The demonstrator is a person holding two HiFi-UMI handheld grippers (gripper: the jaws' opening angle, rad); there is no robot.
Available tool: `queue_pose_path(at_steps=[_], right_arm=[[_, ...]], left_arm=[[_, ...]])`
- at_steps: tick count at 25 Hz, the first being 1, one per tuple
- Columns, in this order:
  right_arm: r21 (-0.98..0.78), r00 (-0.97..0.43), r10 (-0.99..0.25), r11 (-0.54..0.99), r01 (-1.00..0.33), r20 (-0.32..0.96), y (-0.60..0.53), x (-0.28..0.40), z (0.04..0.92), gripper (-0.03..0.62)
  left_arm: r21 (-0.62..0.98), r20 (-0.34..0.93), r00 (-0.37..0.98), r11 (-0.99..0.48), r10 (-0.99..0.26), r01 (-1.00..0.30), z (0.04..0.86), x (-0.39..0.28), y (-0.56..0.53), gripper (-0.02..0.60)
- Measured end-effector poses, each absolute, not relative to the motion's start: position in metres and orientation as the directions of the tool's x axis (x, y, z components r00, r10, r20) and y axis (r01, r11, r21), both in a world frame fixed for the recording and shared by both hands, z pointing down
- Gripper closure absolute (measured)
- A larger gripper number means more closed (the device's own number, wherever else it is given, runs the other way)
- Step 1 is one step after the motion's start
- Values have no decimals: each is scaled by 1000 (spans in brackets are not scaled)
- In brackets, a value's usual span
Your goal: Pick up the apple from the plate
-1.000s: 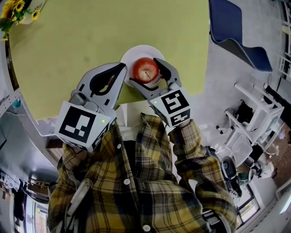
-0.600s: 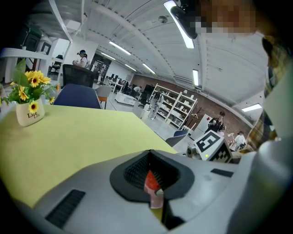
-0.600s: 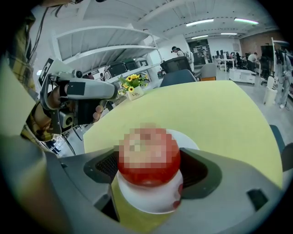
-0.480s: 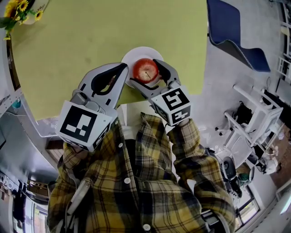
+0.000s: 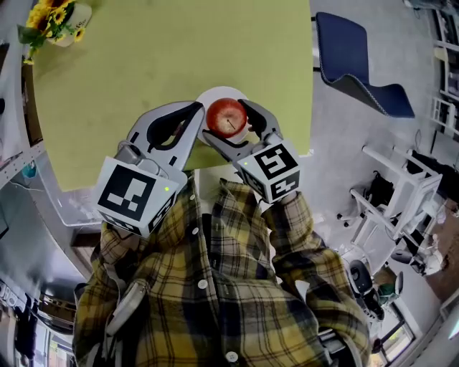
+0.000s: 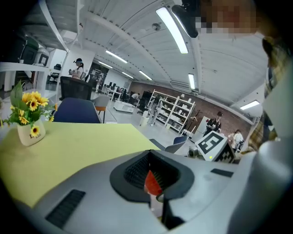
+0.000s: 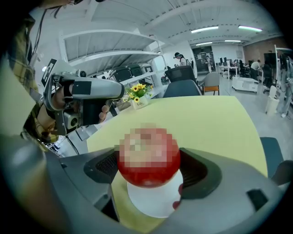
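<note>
Lifts the apple (image 5: 227, 117) a touch higher over the white plate (image 5: 219, 93) than a second ago, when it sat lower in the dish. Clamps it in the right gripper (image 5: 228, 122), one jaw on each flank, pads pressed to the red skin. Shows, in the right gripper view, the plate's white face below and just past the fruit; cannot settle from that angle whether a gap has opened beneath it.

Holds the left gripper (image 5: 192, 109) just to the left of the plate, jaws brought together on nothing, with only a sliver of red seen through the slit between them in the left gripper view.

Leaves the plate close to the near edge of the yellow-green table (image 5: 143, 64), not far from its near right corner. Meets the table's right edge a little beyond the right gripper's outer jaw, then grey floor (image 5: 344, 143) and a blue chair (image 5: 358, 57) standing apart from the table. Finds broad bare tabletop ahead and to the left, reaching a pot of sunflowers (image 5: 57, 18) at the far left corner. Has little room behind, with the plaid shirt (image 5: 215, 287) right up against both marker cubes.
</note>
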State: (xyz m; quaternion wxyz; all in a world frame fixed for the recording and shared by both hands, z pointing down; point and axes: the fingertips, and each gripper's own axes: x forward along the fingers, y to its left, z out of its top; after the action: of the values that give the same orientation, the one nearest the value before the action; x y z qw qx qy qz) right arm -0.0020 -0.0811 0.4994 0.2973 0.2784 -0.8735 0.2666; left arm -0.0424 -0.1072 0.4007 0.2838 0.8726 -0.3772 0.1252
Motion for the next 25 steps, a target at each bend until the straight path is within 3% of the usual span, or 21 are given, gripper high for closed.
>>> queue_pose_path(at_steps=[25], right_arm=[[-162,-772,-385,837,-523,506,-74,-17,335,206]], left_arm=[[264,279,658,-602,-700,-753,271,-38,-115,575]])
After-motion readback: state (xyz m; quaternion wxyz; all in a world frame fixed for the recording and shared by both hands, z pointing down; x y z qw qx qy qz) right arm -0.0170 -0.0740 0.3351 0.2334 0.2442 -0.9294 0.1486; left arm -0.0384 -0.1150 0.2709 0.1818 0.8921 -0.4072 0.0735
